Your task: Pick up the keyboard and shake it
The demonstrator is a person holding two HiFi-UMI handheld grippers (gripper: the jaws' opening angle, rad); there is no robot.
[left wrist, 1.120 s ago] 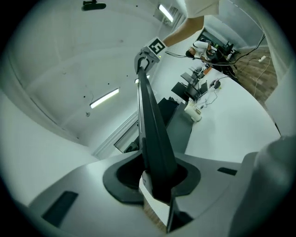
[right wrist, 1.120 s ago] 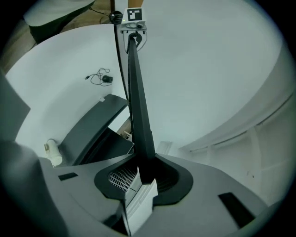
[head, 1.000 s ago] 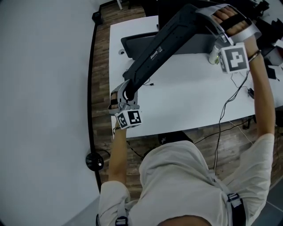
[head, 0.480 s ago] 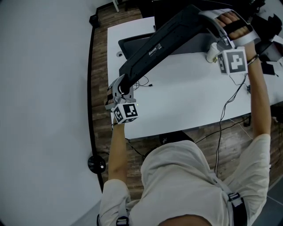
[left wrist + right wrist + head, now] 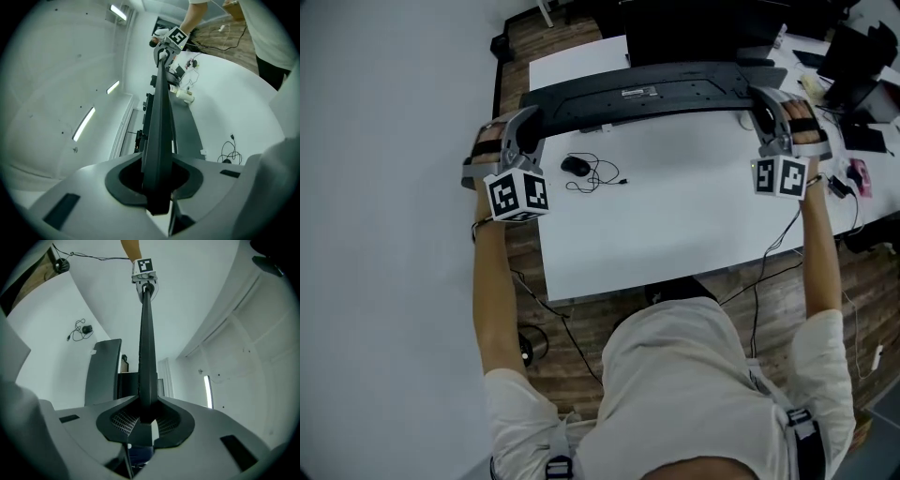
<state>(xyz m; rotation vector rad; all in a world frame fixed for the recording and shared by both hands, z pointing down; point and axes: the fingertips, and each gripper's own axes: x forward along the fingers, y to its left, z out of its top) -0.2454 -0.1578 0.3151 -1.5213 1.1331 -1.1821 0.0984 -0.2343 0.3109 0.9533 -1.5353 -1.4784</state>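
The left gripper was closed on one end of the keyboard. The keyboard's thin edge was seated between the two jaws, and both pads were pressed against it. The jaws had just been closing further on that end. The right gripper was clamped on the opposite end in the same manner, with the edge of the keyboard between its jaws. These jaws had also just been tightening.

The keyboard was held clear of the white table, spanning the gap between the two grippers roughly level. Its labelled face was turned up toward the head view. A mouse with a loose cable lay on the table below, near the left end.

The pick-up was judged complete and the shaking step was judged to be in hand. For the next move, both grips would have to be kept firm. The two ends would have to be driven together in short strokes, so that neither end was twisted out of its jaws. Clearance above the mouse and table was to be maintained.
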